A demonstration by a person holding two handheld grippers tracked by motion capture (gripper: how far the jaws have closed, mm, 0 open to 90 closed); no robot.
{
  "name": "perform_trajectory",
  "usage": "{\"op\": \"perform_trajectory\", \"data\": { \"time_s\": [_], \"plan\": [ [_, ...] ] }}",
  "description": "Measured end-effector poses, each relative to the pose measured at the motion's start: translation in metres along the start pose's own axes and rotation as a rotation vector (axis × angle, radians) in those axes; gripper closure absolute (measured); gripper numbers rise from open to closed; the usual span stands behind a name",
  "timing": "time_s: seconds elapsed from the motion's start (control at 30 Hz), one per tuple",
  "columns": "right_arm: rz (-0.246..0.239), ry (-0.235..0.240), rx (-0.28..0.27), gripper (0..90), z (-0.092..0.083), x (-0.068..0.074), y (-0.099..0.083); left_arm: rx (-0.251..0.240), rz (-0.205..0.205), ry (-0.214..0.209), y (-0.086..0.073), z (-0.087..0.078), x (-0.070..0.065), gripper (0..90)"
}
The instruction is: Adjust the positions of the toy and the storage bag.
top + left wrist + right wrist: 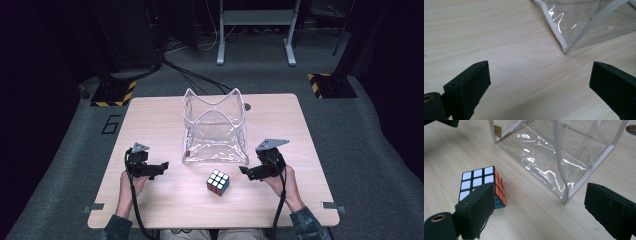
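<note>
Two grippers on the wooden table (150,125), both empty. On the left, the left gripper (152,170): jaws spread wide, nothing between them but bare wood in the left gripper view, the near corner of the clear bag (584,25) ahead and to the right of the jaws. In the middle, the puzzle cube (218,182): resting flat on the table, white face up, just in front of the bag's near edge (215,160), apart from it, touched by neither gripper. No long axis to speak of, so any pair of opposite faces offers a grasp. On the right, the right gripper (252,172): jaws likewise wide apart and holding nothing, clearly the nearer of the two. In the right gripper view, the cube (484,185) close ahead, partly behind the left jaw rather than in the gap, so probably a small sideways shift needed before closing. Beyond, the clear bag (564,157): standing open at the top, apparently with nothing inside.
</note>
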State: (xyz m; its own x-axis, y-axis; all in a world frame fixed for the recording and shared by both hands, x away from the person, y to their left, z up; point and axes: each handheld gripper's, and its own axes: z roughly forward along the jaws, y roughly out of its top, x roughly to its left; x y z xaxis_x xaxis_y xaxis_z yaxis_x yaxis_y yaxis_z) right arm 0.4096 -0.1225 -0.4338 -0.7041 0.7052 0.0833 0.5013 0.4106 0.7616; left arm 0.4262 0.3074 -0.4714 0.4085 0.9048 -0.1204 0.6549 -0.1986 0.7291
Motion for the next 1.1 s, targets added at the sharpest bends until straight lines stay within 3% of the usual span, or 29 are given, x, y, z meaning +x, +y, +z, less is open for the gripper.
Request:
{"op": "perform_trajectory", "data": {
  "time_s": [0.6, 0.87, 0.93, 1.0, 1.1],
  "plan": [
    [-0.011, -0.021, -0.021, 10.9, -0.025, -0.016, 0.055, -0.026, 0.055, -0.034, 0.067, -0.006, -0.011, 4.8],
    [-0.013, -0.044, -0.019, 11.5, -0.028, -0.025, 0.074, -0.034, 0.036, -0.064, 0.089, -0.005, -0.011, 5.5],
    [-0.011, -0.047, -0.012, 11.5, -0.028, -0.027, 0.078, -0.03, 0.045, -0.05, 0.094, -0.005, -0.011, 6.2],
    [-0.013, -0.051, -0.013, 11.6, -0.028, -0.029, 0.082, -0.035, 0.042, -0.065, 0.098, -0.005, -0.01, 6.1],
    [-0.005, -0.052, -0.014, 11.8, -0.028, -0.033, 0.088, -0.037, 0.07, -0.037, 0.106, -0.007, -0.009, 6.4]
  ]
}}
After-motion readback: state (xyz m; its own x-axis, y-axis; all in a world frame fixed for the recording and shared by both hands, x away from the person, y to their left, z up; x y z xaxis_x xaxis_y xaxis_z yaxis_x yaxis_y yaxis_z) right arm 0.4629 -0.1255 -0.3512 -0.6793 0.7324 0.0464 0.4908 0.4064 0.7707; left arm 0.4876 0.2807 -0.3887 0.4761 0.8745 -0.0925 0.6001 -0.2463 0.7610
